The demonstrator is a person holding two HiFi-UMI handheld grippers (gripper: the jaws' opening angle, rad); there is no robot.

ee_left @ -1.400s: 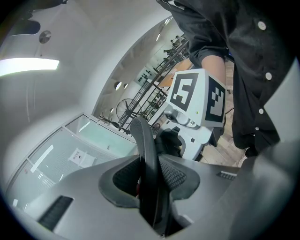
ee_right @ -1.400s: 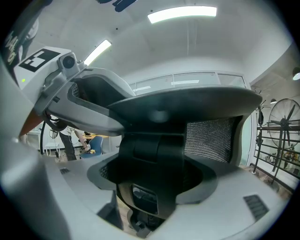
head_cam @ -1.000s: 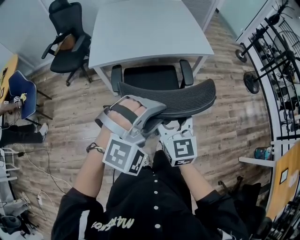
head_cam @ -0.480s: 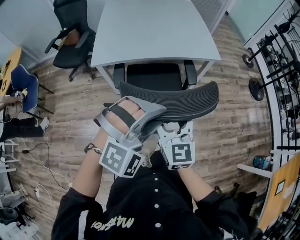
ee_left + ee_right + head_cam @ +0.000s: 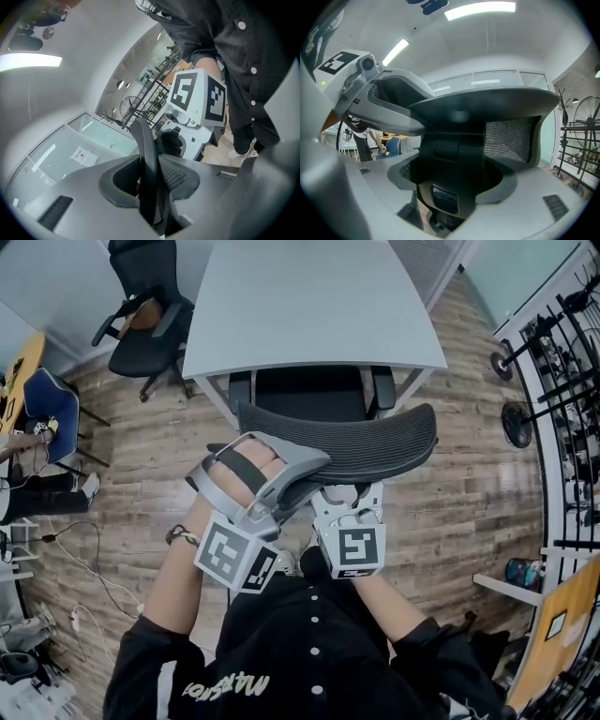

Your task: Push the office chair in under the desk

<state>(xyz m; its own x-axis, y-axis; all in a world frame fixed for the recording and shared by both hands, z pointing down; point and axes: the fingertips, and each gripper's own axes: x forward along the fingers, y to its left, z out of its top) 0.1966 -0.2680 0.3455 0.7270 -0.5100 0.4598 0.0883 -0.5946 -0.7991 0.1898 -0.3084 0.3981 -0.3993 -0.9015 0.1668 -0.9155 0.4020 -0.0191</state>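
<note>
The table (image 5: 309, 306) runs off the top of the frame and hides the front of the office chair (image 5: 361, 442) seat; its backrest covers the base below.

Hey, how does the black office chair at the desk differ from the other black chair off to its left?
The office chair has its seat partly under the desk; the second black chair stands apart on the wood floor. The left gripper and right gripper both clamp the office chair; nothing touches the second black chair. Both are black with armrests.
</note>
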